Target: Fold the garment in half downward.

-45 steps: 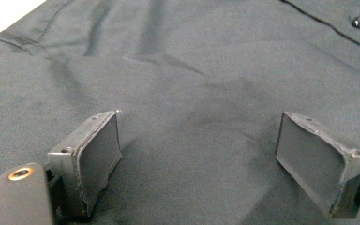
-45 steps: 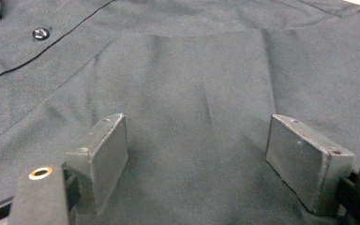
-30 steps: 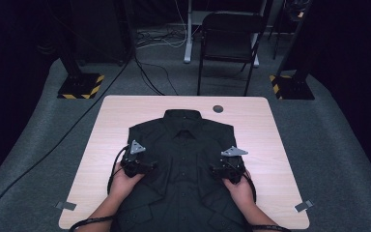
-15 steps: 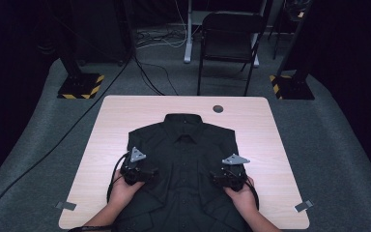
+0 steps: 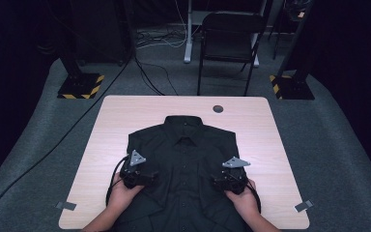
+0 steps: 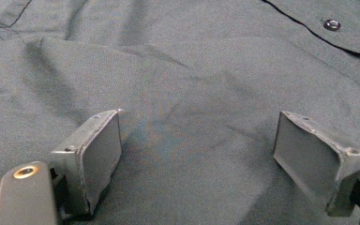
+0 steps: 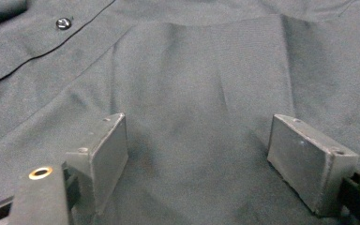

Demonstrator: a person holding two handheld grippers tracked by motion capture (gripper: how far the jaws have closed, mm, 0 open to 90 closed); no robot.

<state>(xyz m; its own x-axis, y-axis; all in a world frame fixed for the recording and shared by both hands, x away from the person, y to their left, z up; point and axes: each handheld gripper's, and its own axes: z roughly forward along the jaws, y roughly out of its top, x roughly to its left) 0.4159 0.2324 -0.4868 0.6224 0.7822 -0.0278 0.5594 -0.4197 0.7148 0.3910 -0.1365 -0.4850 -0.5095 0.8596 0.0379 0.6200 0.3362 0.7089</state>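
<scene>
1. Hovering both grippers low over the black shirt [image 5: 186, 174], which lies flat, buttoned and collar away from me, on the wooden table [image 5: 111, 125], its hem at the near edge.
2. Left gripper [image 6: 197, 150]: jaws spread wide, nothing between the pads but smooth cloth. No pinch on the fabric. The placket and one button [image 6: 332, 23] sit off to the far right in the left gripper view.
3. Right gripper [image 7: 197, 154]: same story, jaws standing apart over the other front panel, a soft vertical crease in the cloth just ahead of them, a button [image 7: 63, 22] up at the left of its view.
4. My read: I'm in the approach step of folding or smoothing this shirt, both tools placed either side of the button line, with no grab made yet.
5. Next move, as I judge it: I need to pick an edge. Flat cloth mid-panel gives the pads little to bite, so I'd slide outward to the side seams or down to the hem, then close on a fold of fabric with both hands evenly.
</scene>
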